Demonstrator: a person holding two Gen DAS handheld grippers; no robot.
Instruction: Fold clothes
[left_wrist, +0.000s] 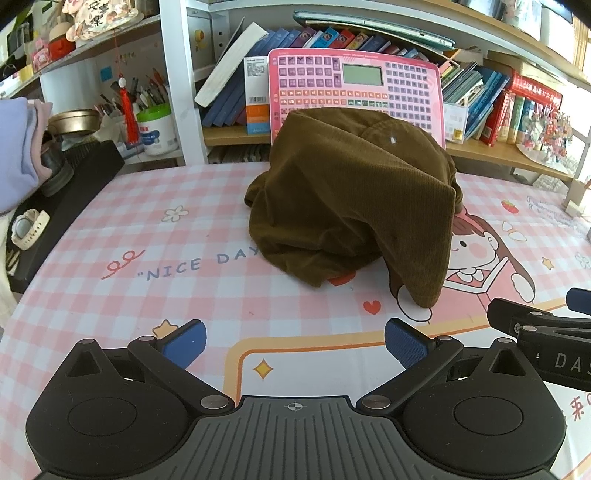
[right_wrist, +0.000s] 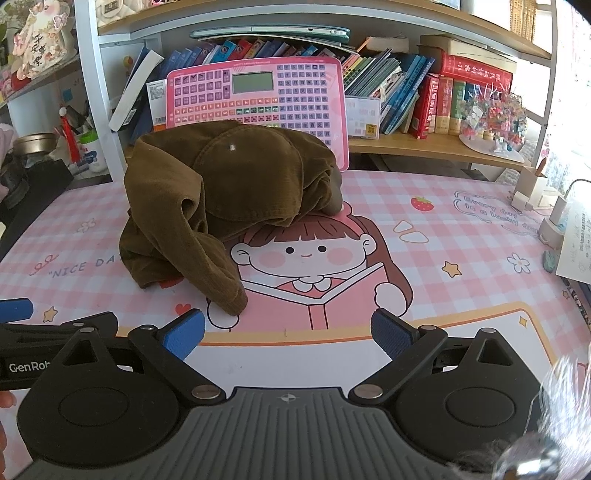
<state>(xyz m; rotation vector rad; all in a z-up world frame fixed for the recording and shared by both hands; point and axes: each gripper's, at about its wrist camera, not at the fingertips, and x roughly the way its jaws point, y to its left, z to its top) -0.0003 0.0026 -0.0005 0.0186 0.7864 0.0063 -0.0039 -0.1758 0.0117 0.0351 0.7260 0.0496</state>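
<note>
A brown corduroy garment (left_wrist: 351, 199) lies in a crumpled heap on the pink checked table mat (left_wrist: 147, 236), with one sleeve reaching toward me. It also shows in the right wrist view (right_wrist: 221, 195), left of centre. My left gripper (left_wrist: 295, 343) is open and empty, just short of the garment. My right gripper (right_wrist: 288, 334) is open and empty, with the sleeve end just beyond its left fingertip (right_wrist: 184, 332). The right gripper shows at the right edge of the left wrist view (left_wrist: 546, 325); the left gripper shows at the left edge of the right wrist view (right_wrist: 44, 332).
A pink toy keyboard (left_wrist: 354, 85) leans against the bookshelf (left_wrist: 480, 147) behind the garment. A black tray (left_wrist: 74, 192) with a watch and folded lilac clothes (left_wrist: 18, 147) are at the left. Chargers and papers (right_wrist: 569, 229) sit at the right edge.
</note>
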